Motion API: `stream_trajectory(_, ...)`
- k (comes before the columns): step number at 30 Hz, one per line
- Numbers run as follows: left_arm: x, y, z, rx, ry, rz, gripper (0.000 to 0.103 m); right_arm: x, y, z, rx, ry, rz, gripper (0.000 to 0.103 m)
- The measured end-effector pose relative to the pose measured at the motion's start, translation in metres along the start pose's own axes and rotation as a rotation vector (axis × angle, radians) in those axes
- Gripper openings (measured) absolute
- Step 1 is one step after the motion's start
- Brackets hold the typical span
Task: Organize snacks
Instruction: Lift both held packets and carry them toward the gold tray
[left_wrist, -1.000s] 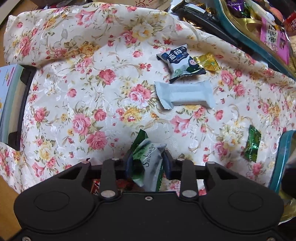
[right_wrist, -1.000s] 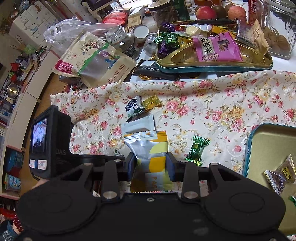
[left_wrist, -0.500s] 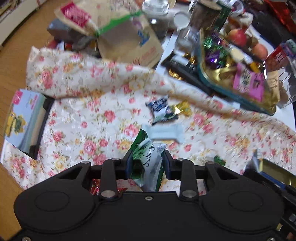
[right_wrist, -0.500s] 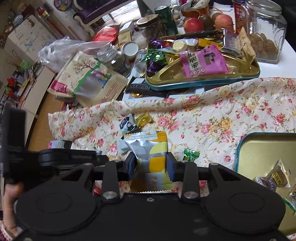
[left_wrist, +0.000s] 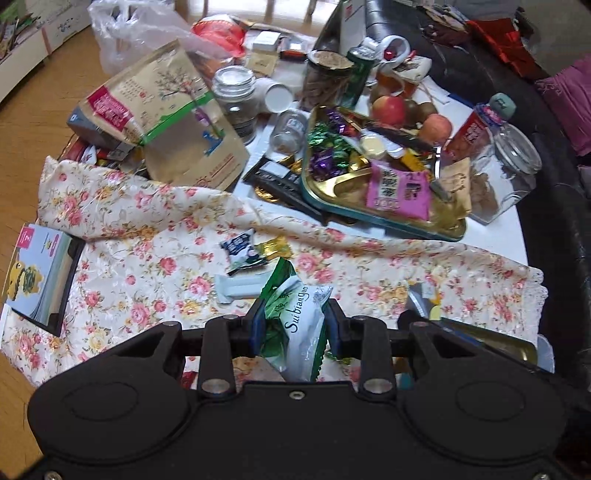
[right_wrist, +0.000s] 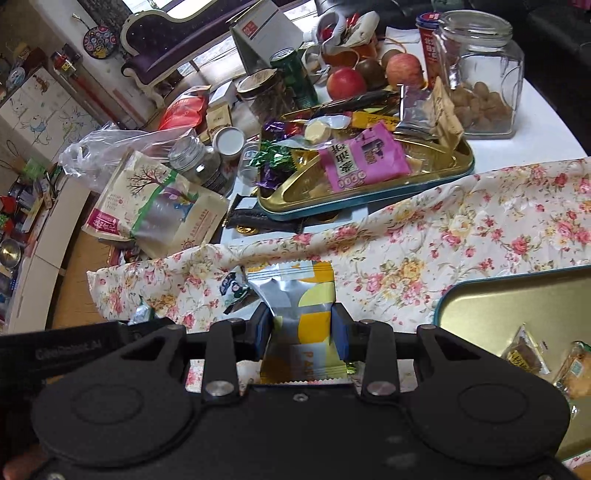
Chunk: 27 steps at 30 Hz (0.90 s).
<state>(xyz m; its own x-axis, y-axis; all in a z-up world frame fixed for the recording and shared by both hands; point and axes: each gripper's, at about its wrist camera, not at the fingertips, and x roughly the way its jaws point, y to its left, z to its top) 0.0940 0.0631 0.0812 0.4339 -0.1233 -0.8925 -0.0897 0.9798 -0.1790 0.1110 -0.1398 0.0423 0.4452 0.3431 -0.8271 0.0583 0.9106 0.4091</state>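
Two snacks are held at once: the left gripper (left_wrist: 293, 325) is clamped on a green-and-white packet (left_wrist: 299, 317), the right gripper (right_wrist: 302, 328) on a silver-and-yellow packet (right_wrist: 299, 310). Carrying appears under way; next, each likely needs releasing into the gold tin (right_wrist: 480, 306) right of the right gripper.

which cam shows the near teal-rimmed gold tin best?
The right wrist view: the near teal-rimmed gold tin shows its rounded corner, rim and open gold floor, with wrapped snacks lying inside. The left wrist view shows only a thin sliver of the tin's gold edge behind the tool body, its contents hidden.
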Motion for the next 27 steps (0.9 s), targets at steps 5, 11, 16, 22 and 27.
stream_trajectory(5,-0.004,-0.017,-0.005,0.042,-0.025,0.016,0.042,-0.009,-0.008,-0.003,0.007,-0.007,-0.042,0.037)
stream_trajectory(11,-0.001,-0.026,-0.006,0.039,-0.008,0.007,0.042,-0.011,-0.015,-0.002,0.039,-0.019,-0.043,0.037)
stream_trajectory(16,-0.003,-0.036,-0.007,0.039,-0.005,-0.015,0.042,-0.015,-0.021,0.001,0.051,-0.025,-0.049,0.037)
stream_trajectory(22,-0.001,-0.061,-0.012,0.075,0.005,-0.031,0.042,-0.025,-0.048,0.003,0.102,-0.044,-0.101,0.037)
stream_trajectory(27,0.004,-0.092,-0.022,0.133,0.025,-0.057,0.042,-0.042,-0.086,0.007,0.187,-0.080,-0.156,0.037)
